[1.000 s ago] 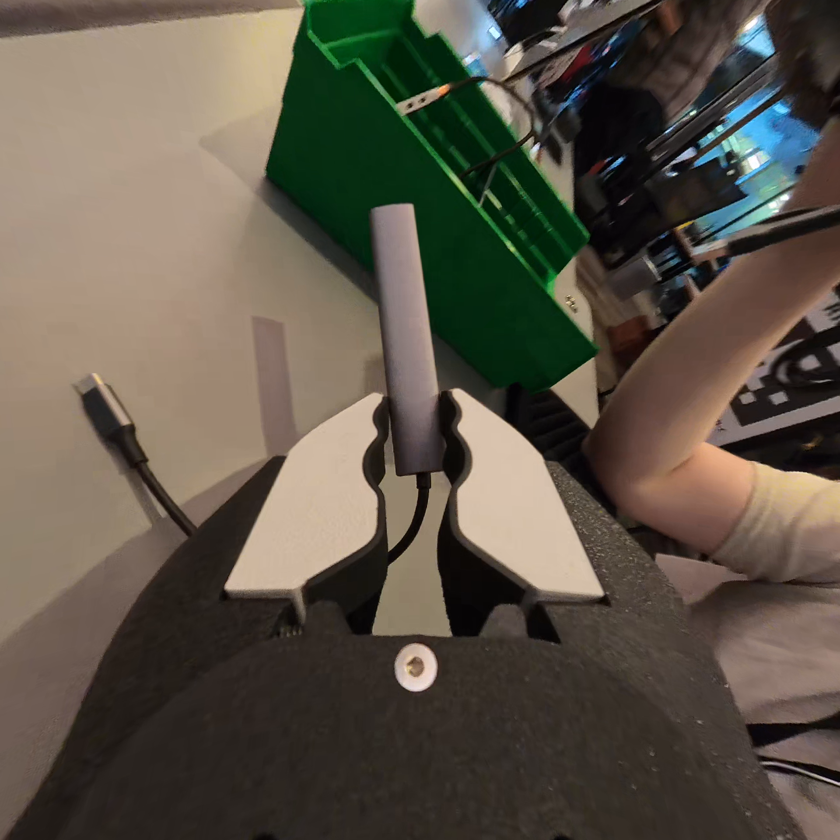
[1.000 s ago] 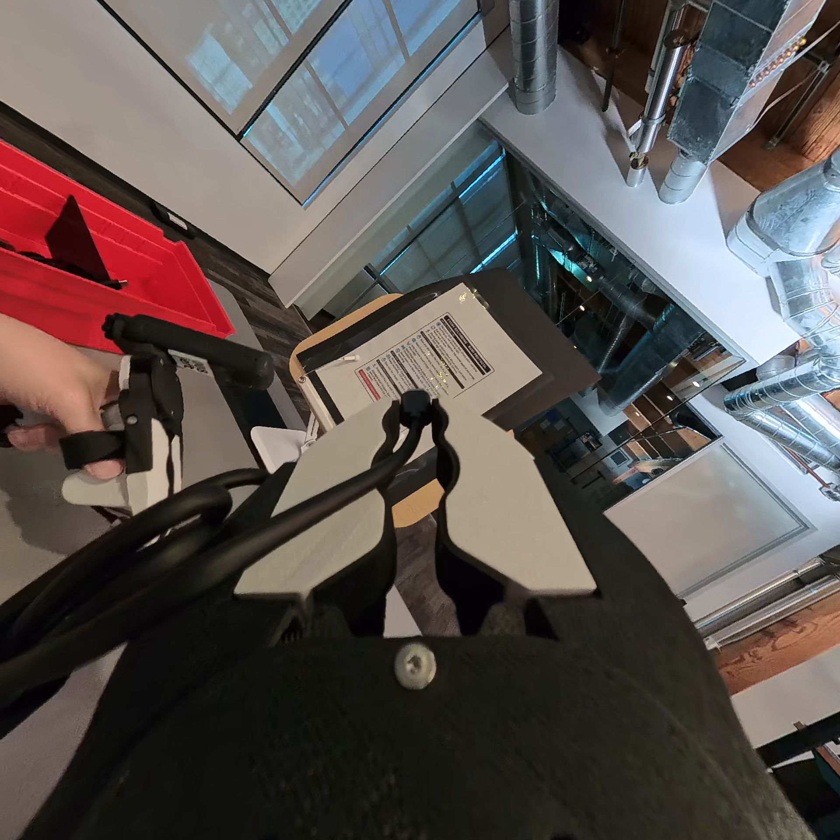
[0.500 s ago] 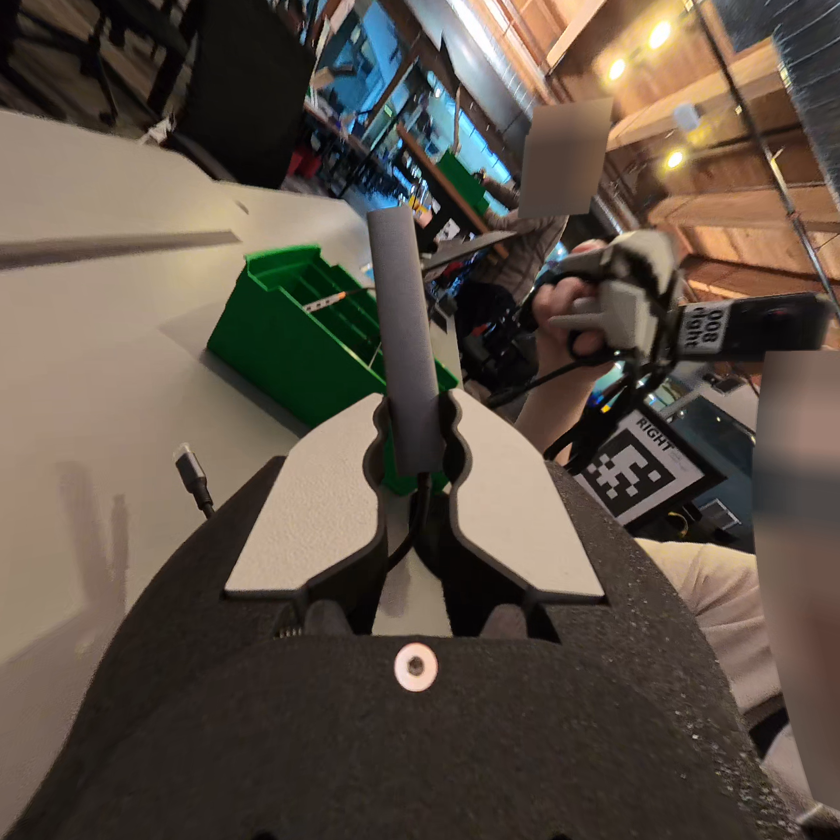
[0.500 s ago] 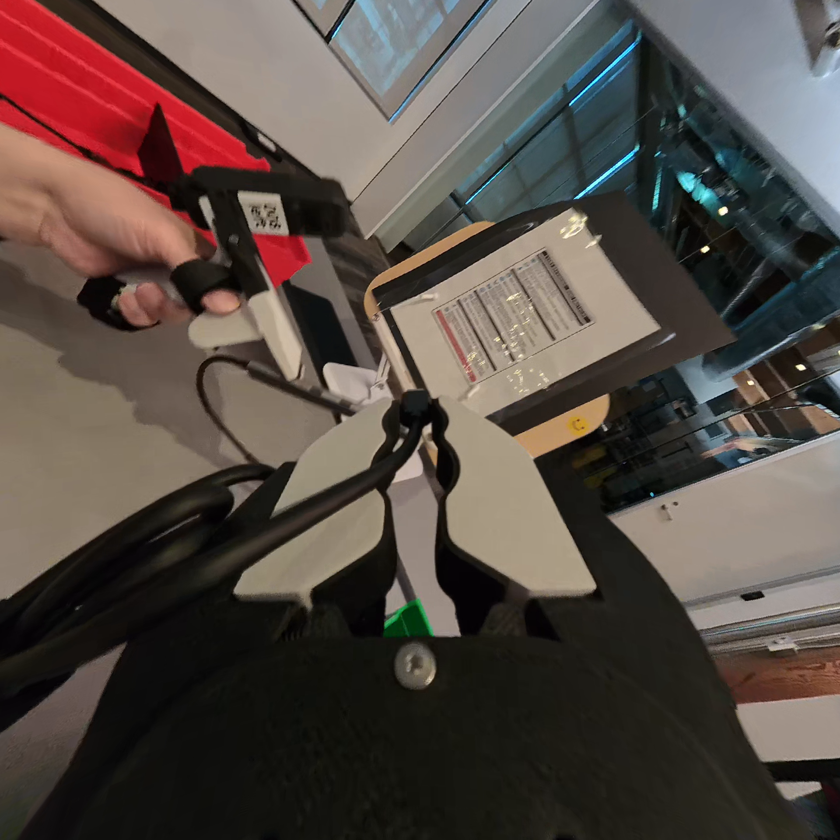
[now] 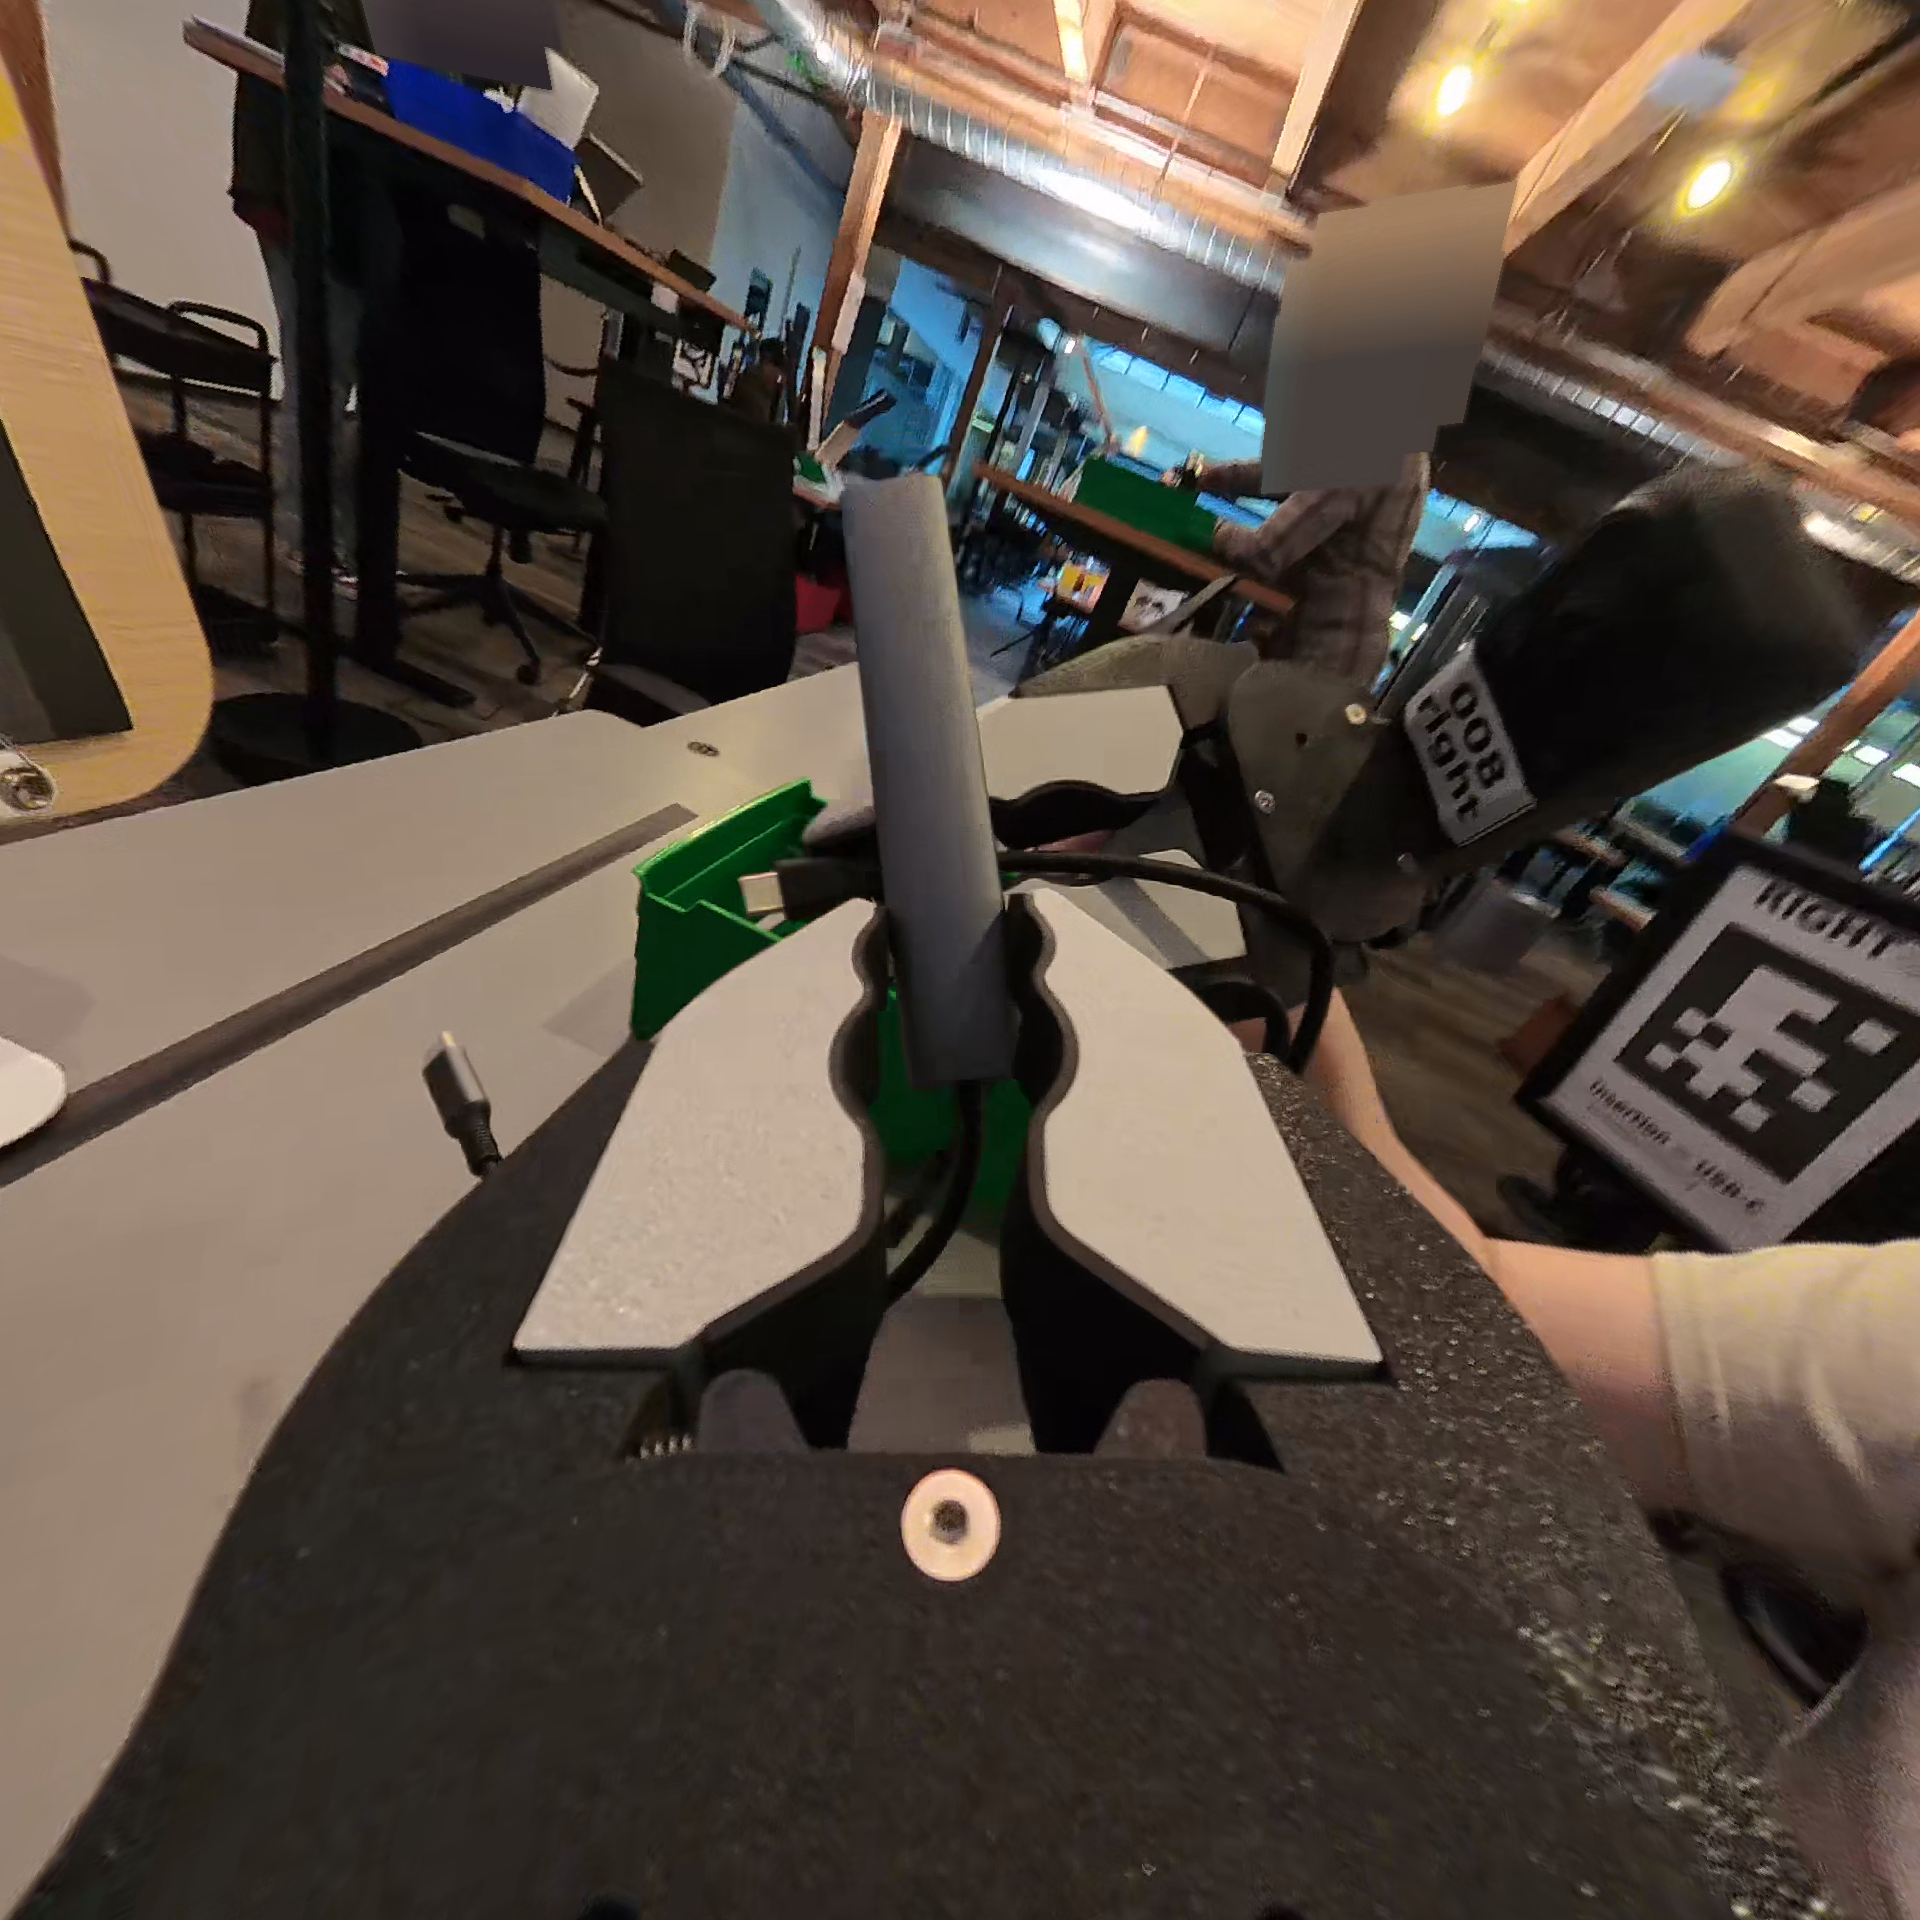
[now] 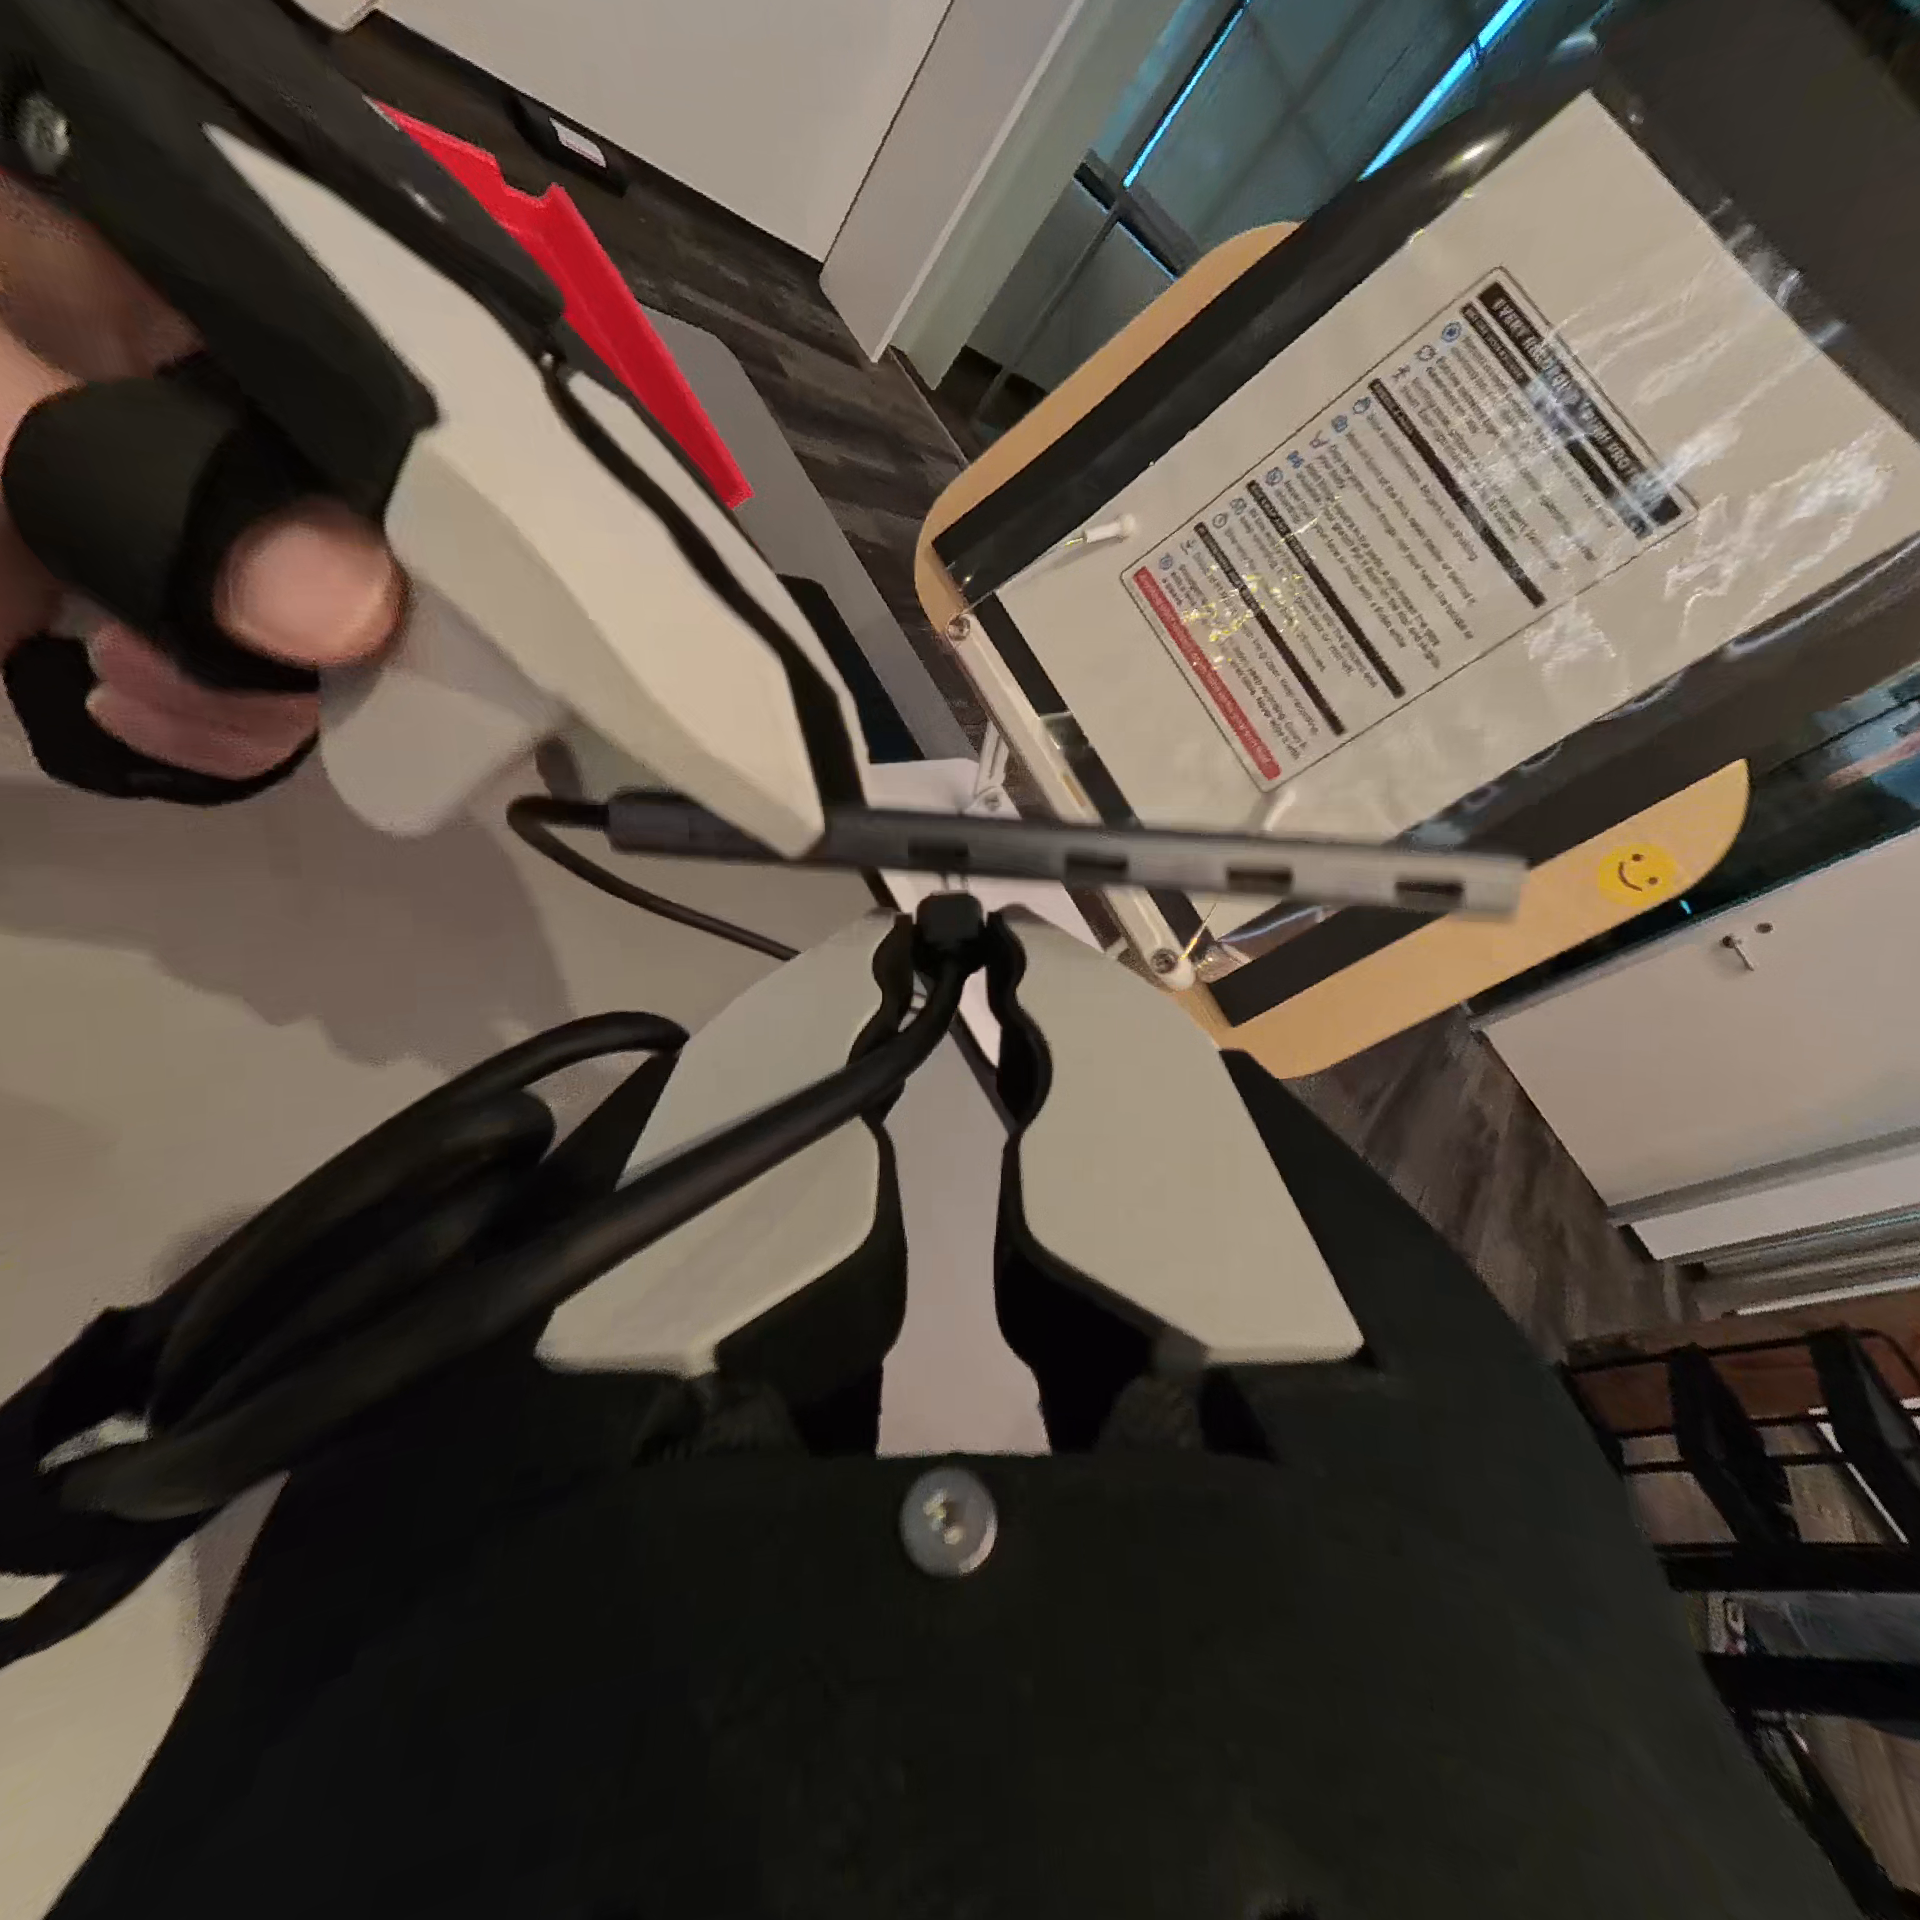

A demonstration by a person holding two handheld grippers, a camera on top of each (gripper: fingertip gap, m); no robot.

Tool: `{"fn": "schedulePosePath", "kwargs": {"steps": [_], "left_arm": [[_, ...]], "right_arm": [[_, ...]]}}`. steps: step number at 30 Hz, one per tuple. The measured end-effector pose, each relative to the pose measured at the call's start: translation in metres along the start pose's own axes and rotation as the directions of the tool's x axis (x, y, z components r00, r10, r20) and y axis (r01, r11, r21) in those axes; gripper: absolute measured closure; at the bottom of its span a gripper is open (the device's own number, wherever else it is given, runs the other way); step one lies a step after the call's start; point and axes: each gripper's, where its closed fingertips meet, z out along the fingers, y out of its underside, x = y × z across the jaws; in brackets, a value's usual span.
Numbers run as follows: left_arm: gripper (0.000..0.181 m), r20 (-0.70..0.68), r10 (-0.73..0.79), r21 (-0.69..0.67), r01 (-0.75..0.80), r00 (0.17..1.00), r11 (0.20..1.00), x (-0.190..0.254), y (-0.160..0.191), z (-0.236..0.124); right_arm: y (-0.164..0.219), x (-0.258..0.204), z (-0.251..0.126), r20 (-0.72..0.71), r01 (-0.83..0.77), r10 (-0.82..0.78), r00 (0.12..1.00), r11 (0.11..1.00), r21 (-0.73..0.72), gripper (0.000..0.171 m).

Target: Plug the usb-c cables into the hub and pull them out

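Note:
My left gripper is shut on the lower end of the slim grey hub and holds it upright above the table. My right gripper is shut on the black usb-c cable's plug. In the right wrist view the hub lies crosswise with several ports facing me, the plug just under the leftmost port. I cannot tell if they touch. In the left wrist view the plug tip shows left of the hub, with the right gripper behind it. The cable's coil hangs at my left.
A green bin stands on the grey table behind the hub. The hub's own lead ends in a plug on the table. A red bin, a board with a laminated sheet and a marker sign stand around. Left and right tips are no more than a few centimetres apart.
My left gripper has tilted the hub up from the table. My right gripper has brought the cable plug from well away to right beside the hub's ports.

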Motion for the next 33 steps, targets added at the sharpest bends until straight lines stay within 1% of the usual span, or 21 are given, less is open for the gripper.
{"fn": "schedulePosePath", "kwargs": {"steps": [6,12,15,20,25,27,29,31,33], "left_arm": [[0.160,0.088,0.132,-0.080,-0.125,0.987,0.989,0.000,0.006,0.002],[0.160,0.200,0.247,-0.181,-0.212,0.948,0.960,-0.004,0.012,0.002],[0.159,0.237,0.264,-0.205,-0.217,0.935,0.954,-0.005,0.013,0.001],[0.159,0.236,0.233,-0.210,-0.185,0.943,0.960,-0.004,0.013,-0.002],[0.159,0.212,0.239,-0.244,-0.185,0.948,0.952,-0.004,0.016,-0.003],[0.159,0.203,0.261,-0.260,-0.205,0.944,0.943,-0.005,0.017,-0.003],[0.159,0.194,0.276,-0.246,-0.226,0.941,0.942,-0.004,0.015,-0.003],[0.160,0.182,0.299,-0.220,-0.258,0.937,0.941,-0.002,0.011,-0.002],[0.160,0.166,0.291,-0.176,-0.262,0.942,0.949,0.000,0.006,-0.002]], "right_arm": [[0.000,-0.003,0.010,-0.020,-0.093,0.093,0.995,0.996,-0.005,0.158],[0.005,-0.003,0.011,-0.078,-0.011,0.005,0.997,0.996,-0.084,0.158],[0.005,-0.003,0.012,-0.091,-0.009,0.001,0.996,0.996,-0.093,0.158],[-0.001,-0.003,0.011,-0.128,0.106,-0.116,0.985,0.991,-0.081,0.158],[-0.002,-0.006,0.012,-0.113,0.152,-0.160,0.981,0.985,-0.077,0.158],[-0.001,-0.007,0.013,-0.105,0.156,-0.164,0.981,0.985,-0.080,0.158],[-0.002,-0.006,0.012,-0.116,0.153,-0.160,0.980,0.986,-0.069,0.158],[-0.005,-0.005,0.011,-0.115,0.139,-0.143,0.983,0.989,-0.049,0.158],[-0.009,-0.004,0.008,-0.105,0.112,-0.114,0.988,0.993,-0.026,0.158]]}}
